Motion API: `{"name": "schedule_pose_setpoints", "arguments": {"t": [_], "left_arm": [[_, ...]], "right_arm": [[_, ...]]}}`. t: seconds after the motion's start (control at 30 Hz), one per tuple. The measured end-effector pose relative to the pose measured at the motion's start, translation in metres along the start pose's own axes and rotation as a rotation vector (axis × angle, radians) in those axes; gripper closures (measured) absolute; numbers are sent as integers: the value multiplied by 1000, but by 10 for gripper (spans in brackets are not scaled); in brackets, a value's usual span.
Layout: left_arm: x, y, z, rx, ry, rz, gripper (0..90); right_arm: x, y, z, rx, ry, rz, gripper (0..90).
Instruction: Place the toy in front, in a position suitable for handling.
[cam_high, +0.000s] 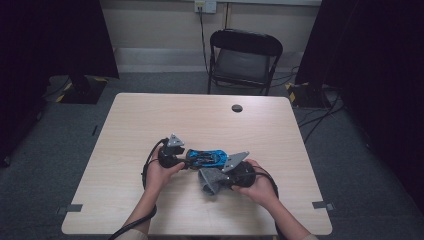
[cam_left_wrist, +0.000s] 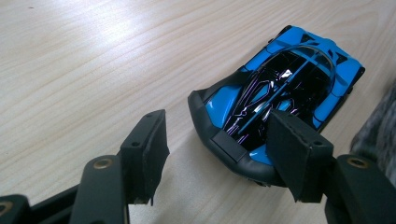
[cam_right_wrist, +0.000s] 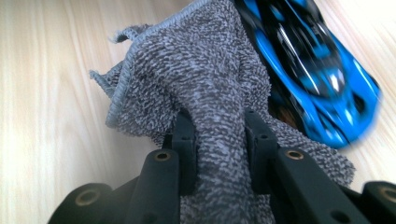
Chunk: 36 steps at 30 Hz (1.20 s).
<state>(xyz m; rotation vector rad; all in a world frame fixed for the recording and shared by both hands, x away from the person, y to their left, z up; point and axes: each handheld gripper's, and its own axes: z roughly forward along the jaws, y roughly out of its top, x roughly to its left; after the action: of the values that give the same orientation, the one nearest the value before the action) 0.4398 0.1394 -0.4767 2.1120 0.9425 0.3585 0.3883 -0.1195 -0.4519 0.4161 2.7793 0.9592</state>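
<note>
A blue and black toy car (cam_high: 207, 157) lies on the wooden table (cam_high: 200, 120) between the two hands. My left gripper (cam_high: 184, 162) is at the car's left end. In the left gripper view its jaws stand apart around one end of the car (cam_left_wrist: 289, 79): the right pad sits against the car's side, while bare wood shows between the left pad and the car. My right gripper (cam_high: 220, 181) is shut on a bunched grey terry cloth (cam_high: 207, 181). In the right gripper view the cloth (cam_right_wrist: 187, 60) lies pinched between the pads, right beside the blurred car (cam_right_wrist: 317, 70).
A black folding chair (cam_high: 245, 55) stands behind the table's far edge. A round cable hole (cam_high: 237, 108) sits near the far middle of the tabletop. Dark curtains hang at both sides, with cables on the floor at the right.
</note>
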Motion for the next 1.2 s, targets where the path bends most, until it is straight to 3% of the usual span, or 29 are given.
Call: {"name": "schedule_pose_setpoints", "arguments": {"t": [0.2, 0.4, 0.67, 1.2], "left_arm": [[-1, 0, 0, -6, -3, -9, 386], [1, -1, -1, -5, 6, -2, 386], [2, -3, -1, -9, 0, -17, 386], [1, 0, -2, 6, 15, 8, 386]], "right_arm": [[10, 23, 24, 0, 4, -21, 712], [8, 28, 40, 15, -19, 2, 711], [-5, 14, 30, 17, -40, 38, 711], [-22, -18, 2, 25, -84, 92, 711]]}}
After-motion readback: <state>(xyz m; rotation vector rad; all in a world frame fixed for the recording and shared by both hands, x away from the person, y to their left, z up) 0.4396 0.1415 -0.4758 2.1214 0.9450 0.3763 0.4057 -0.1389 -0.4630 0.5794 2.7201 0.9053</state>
